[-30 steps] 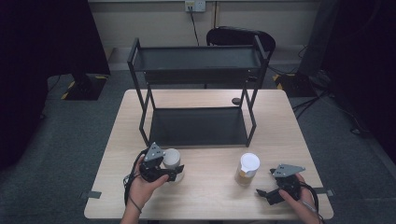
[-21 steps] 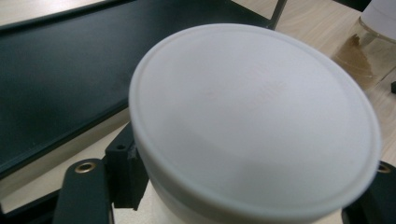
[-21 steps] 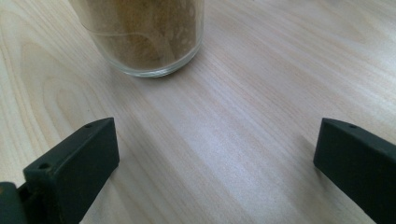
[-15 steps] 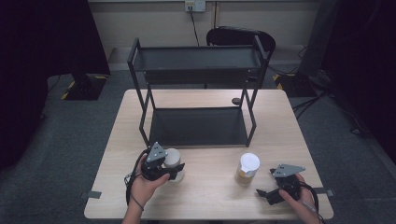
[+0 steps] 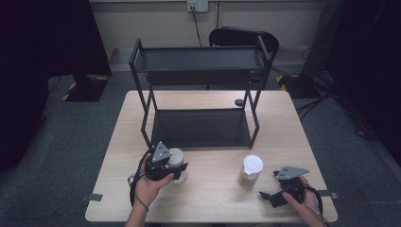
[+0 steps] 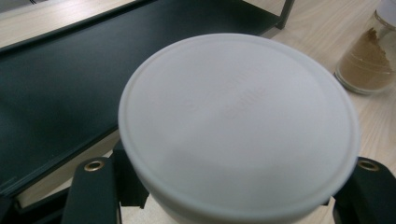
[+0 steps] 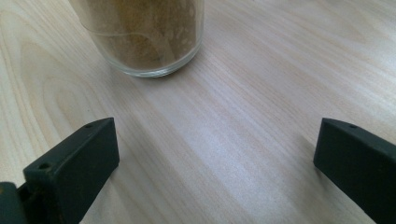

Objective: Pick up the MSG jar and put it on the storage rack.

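In the middle of the high view stands a wooden table (image 5: 213, 198), seen from above, with a black two-tier rack (image 5: 201, 94) on its far half. At the lower left of that view, just in front of the rack's bottom shelf, a hand holds the left gripper (image 5: 177, 169), whose jaws have just been closing and now clamp a white-lidded jar (image 5: 176, 158) that stands upright on the table. In the left gripper view the jar's round lid (image 6: 238, 126) sits between the two black jaws. Right of centre a second jar (image 5: 249, 171) of brown powder stands alone. At the lower right the right gripper (image 5: 268, 197) rests near it, jaws wide apart with bare wood between them.
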Tool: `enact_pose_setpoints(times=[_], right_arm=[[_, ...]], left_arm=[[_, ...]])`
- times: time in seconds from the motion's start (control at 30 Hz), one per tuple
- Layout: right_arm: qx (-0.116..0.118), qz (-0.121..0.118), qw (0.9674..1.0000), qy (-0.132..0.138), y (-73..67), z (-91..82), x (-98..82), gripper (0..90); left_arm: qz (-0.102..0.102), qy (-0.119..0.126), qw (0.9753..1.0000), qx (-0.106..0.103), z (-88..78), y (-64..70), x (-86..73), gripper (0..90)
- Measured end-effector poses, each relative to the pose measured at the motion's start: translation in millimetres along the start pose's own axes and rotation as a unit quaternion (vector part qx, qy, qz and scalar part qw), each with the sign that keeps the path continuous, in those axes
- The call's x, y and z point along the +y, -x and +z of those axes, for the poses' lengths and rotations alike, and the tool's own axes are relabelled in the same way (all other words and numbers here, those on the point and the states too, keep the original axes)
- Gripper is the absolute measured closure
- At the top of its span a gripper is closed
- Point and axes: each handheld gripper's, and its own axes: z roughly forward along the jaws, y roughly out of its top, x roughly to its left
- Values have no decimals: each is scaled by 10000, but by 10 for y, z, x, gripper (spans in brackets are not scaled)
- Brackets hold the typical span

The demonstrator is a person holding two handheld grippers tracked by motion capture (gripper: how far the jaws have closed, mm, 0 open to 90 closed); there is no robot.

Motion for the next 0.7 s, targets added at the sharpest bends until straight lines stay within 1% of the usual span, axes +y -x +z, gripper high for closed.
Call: enact_pose_setpoints(times=[0.07, 0.17, 0.27, 0.33, 0.6, 0.7], right_arm=[[0, 1, 10000, 0, 0, 0, 0, 0], [0, 1, 10000, 0, 0, 0, 0, 0], [0, 0, 10000, 0, 0, 0, 0, 0], [0, 0, 10000, 0, 0, 0, 0, 0], [0, 0, 10000, 1, 0, 0, 0, 0], [-1, 0, 10000, 1, 0, 0, 0, 0]], left_arm=[[-19, 23, 10000, -33, -2, -17, 27, 348], [19, -11, 10000, -42, 9, -24, 92, 347], [-42, -34, 10000, -78, 25, -50, 153, 347], [-57, 5, 10000, -71, 45, -56, 179, 347], [-34, -55, 10000, -59, 132, -80, 360, 347], [-75, -13, 10000, -44, 153, -85, 408, 347]])
